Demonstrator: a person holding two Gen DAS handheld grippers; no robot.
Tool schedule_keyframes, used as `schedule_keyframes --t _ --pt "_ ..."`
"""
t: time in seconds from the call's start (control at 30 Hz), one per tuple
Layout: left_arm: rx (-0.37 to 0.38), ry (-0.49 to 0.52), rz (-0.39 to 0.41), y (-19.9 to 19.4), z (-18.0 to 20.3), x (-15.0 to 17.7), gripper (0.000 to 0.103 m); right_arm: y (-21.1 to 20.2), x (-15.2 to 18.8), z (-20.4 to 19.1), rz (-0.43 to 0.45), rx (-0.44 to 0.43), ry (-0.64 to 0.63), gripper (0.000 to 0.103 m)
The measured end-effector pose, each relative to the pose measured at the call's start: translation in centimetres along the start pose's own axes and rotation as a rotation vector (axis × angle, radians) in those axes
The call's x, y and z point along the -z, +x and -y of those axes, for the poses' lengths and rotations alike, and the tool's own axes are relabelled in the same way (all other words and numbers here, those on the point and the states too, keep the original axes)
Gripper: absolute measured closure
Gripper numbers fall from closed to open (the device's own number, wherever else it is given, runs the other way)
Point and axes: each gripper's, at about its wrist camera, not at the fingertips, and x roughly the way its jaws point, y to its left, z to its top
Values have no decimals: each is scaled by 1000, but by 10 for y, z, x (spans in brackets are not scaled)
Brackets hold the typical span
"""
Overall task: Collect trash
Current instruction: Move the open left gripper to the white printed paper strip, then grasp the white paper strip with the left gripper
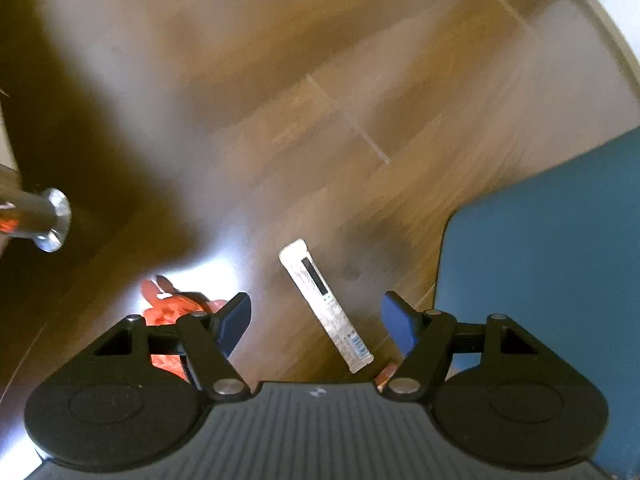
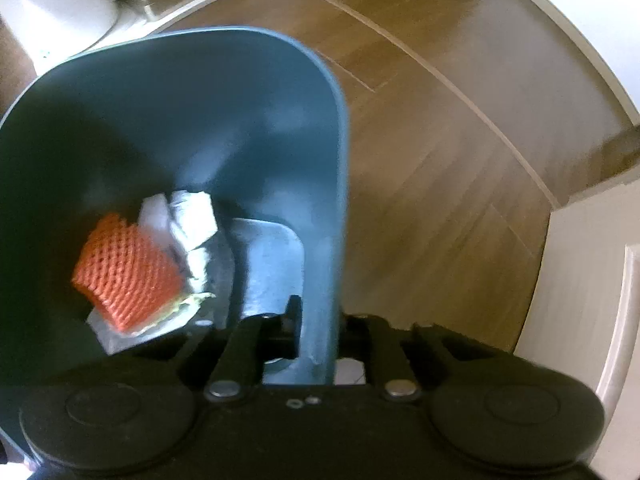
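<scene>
Two pieces remain on the wooden floor (image 1: pixel 360 92): a long white printed wrapper (image 1: pixel 326 306) between my left gripper (image 1: pixel 316 322)'s released jaws, and crumpled red plastic (image 1: pixel 172 312) beside them. Right gripper (image 2: pixel 316 320) grasps the blue plastic bin (image 2: pixel 240 92)'s wall; next I'd judge lowering onto the wrapper

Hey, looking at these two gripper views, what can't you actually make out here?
- Red trash, left wrist view: partly hidden behind the left gripper; blurred, kind unclear.
- White wrapper on the floor: its print is too blurred to read.
- Blue bin, right wrist view: its near rim is hidden by the right gripper, whose jaws clamp its wall.
- White scraps under the orange netting: blurred, kind unclear.
</scene>
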Motion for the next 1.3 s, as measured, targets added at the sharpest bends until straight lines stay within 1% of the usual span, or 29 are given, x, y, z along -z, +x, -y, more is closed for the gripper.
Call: schedule_keyframes --t 0.07,0.17,0.3,0.37,0.5,0.6,0.73,0.77,0.8,0.87,0.9,0.93,0.97,1.03,1.13,1.3 --pt "-16 27 -30 19 9 4 32 -1 3 8 7 -32 42 101" --pt "-27 44 -66 44 16 9 32 -7 4 13 38 -24 55 101" --pt "-30 -1 -118 82 18 7 32 -10 7 19 46 20 59 100" --pt "-56 -13 -135 98 22 7 32 -12 7 21 46 43 63 99" --pt "-92 -38 -155 127 25 11 32 -14 9 23 50 42 82 98" --pt "-93 -76 -170 140 23 13 31 -17 11 19 47 42 77 97" --pt "-107 -104 -130 139 22 15 32 -17 11 28 45 34 86 97" --pt "-112 -112 -121 138 22 15 35 -14 9 28 44 35 88 97" --pt "-128 -118 -114 138 24 16 45 -14 9 28 43 36 88 97" --pt "-162 -113 -104 136 25 16 54 -14 8 27 47 39 85 97" --pt "-163 -96 -99 133 26 16 63 -15 8 27 48 40 82 97" --pt "-164 -71 -94 132 29 14 69 -14 8 26 49 40 82 97" --pt "-163 -54 -96 131 31 12 73 -14 8 26 49 41 81 97" --pt "-162 -55 -106 130 30 7 75 -14 9 26 50 44 80 97" --pt "-154 -66 -95 123 24 1 76 -14 8 26 49 48 85 97" --pt "-149 -67 -62 85 18 0 78 -18 4 20 67 61 78 98"
